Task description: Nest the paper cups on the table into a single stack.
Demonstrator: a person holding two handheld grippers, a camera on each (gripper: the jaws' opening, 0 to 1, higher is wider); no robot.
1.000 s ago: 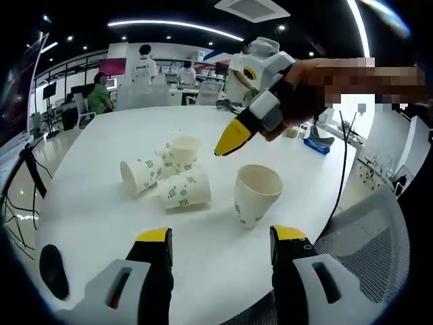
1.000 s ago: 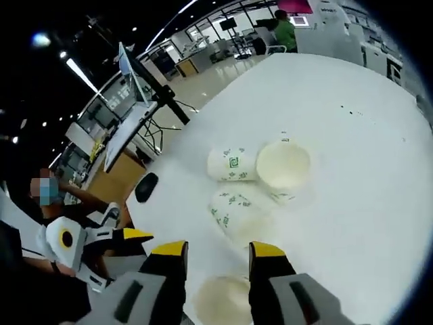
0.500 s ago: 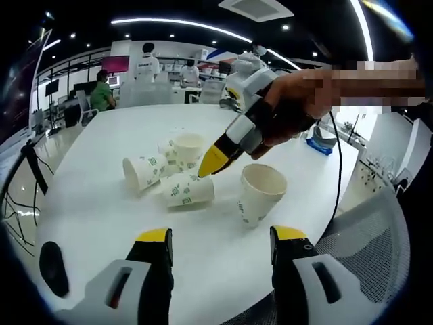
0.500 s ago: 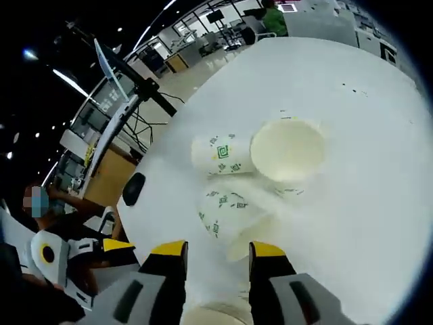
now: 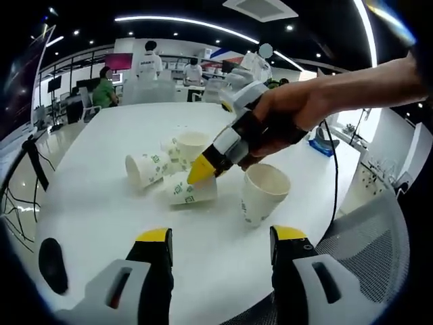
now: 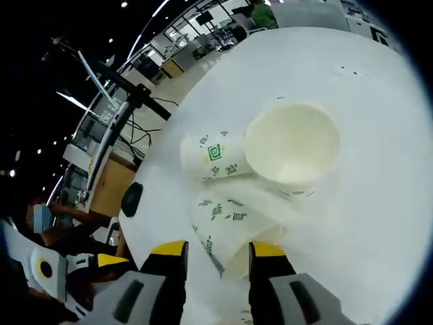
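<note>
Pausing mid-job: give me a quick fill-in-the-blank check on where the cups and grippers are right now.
1. The cup nearest the left gripper stands ____ on the white table.
2. The right gripper has its jaws either side of a cup lying on its ____.
3. The cups are white with ____ markings.
4. The left gripper's jaws hold ____.

Missing words: upright; side; green; nothing

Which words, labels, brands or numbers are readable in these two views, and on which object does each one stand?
No text reads clearly.
Lying cup: a green square logo with smaller green marks, no letters readable.
Nearest lying cup: the same green marks, too blurred to read.
Upright cup: a small green print on its side, too small to read.
Pink screen on the far wall: no legible writing.
</note>
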